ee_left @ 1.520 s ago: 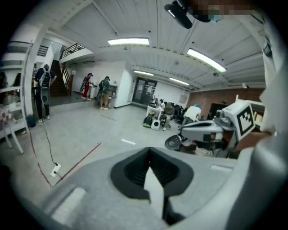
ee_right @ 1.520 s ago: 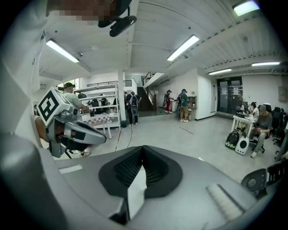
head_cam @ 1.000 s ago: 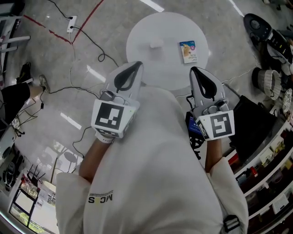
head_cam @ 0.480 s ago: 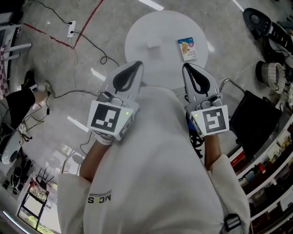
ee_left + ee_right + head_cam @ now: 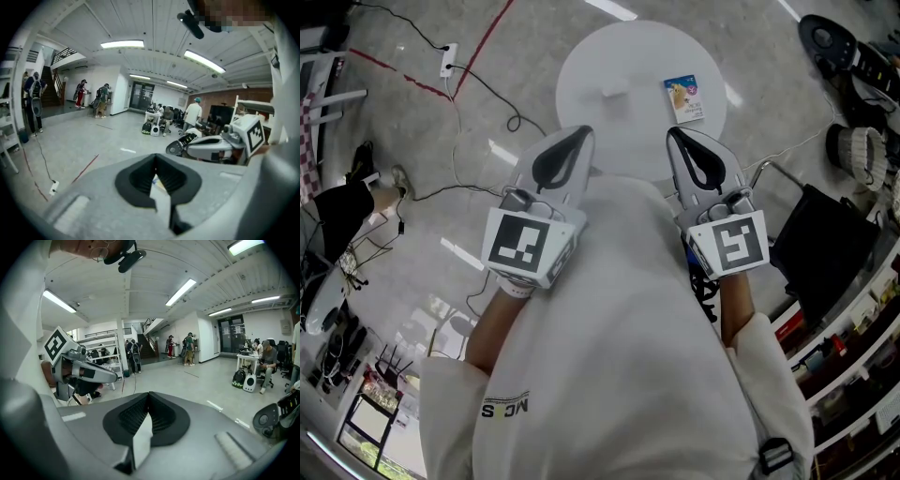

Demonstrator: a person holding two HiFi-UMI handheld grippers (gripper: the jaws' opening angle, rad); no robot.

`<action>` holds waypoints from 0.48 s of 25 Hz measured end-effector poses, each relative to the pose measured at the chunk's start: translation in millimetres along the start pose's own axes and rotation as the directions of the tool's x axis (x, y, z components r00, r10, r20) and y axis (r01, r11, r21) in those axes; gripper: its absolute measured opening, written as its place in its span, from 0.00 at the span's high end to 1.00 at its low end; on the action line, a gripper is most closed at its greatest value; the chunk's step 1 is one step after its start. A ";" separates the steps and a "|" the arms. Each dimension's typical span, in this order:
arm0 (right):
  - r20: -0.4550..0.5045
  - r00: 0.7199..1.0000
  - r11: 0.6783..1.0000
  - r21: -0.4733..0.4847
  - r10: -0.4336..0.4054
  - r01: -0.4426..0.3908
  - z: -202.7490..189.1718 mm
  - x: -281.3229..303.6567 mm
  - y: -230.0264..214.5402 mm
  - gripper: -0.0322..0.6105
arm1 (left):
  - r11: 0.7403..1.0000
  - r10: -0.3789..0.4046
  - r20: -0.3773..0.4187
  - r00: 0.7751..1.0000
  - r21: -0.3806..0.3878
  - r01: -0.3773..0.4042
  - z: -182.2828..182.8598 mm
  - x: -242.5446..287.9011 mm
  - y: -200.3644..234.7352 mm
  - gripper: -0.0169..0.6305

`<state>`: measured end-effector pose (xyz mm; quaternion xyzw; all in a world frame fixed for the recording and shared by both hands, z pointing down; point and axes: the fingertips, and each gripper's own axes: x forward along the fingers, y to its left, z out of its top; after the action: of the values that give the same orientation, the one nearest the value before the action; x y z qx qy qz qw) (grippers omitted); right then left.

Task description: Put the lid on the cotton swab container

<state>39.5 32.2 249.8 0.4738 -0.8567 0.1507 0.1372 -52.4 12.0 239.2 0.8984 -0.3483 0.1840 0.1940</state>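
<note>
A person in a white sweatshirt (image 5: pixel 619 356) holds two sets of tongs close against the chest, seen from above. The left tongs (image 5: pixel 582 130), at centre left of the head view, are closed, the dark pads meeting at the tip with nothing between them. The right tongs (image 5: pixel 672 132), at centre right, are likewise closed and empty, and each gripper view shows its jaws drawn together to a point. Both tips aim towards the top of the frame, where a round white worktop (image 5: pixel 581 66) stands on a grey floor (image 5: pixel 412 141).

The cotton swab container (image 5: pixel 682 99), a small pack with a blue and yellow printed face, lies on the right part of the worktop, above the right tongs and well apart from them. To its left, near the worktop's middle, sits a small white object (image 5: pixel 617 92), too pale against the surface to identify. Neither is touched by the tongs.

Black cables (image 5: pixel 478 80) trail across the floor at upper left, beside a white power strip (image 5: pixel 447 58) and a line of red tape (image 5: pixel 483 42). The gripper views look out across a large hall with strip lights on the ceiling, where several people stand or sit in the distance.
</note>
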 end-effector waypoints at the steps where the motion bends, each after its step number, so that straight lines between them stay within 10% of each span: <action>1: 0.001 1.000 1.000 0.001 0.002 -0.002 -0.3 -0.4 0.7 0.97 | 1.000 -0.001 0.005 1.000 0.002 0.001 0.3 -0.1 -1.0 0.97; 12: 0.003 1.000 1.000 0.012 -0.011 0.011 -3.7 4.3 -2.6 0.97 | 1.000 -0.008 0.013 1.000 0.006 0.008 0.5 1.3 3.2 0.97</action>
<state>39.8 29.0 255.2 0.4796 -0.8533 0.1546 0.1340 -53.7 8.9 240.0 0.9016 -0.3453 0.1785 0.1897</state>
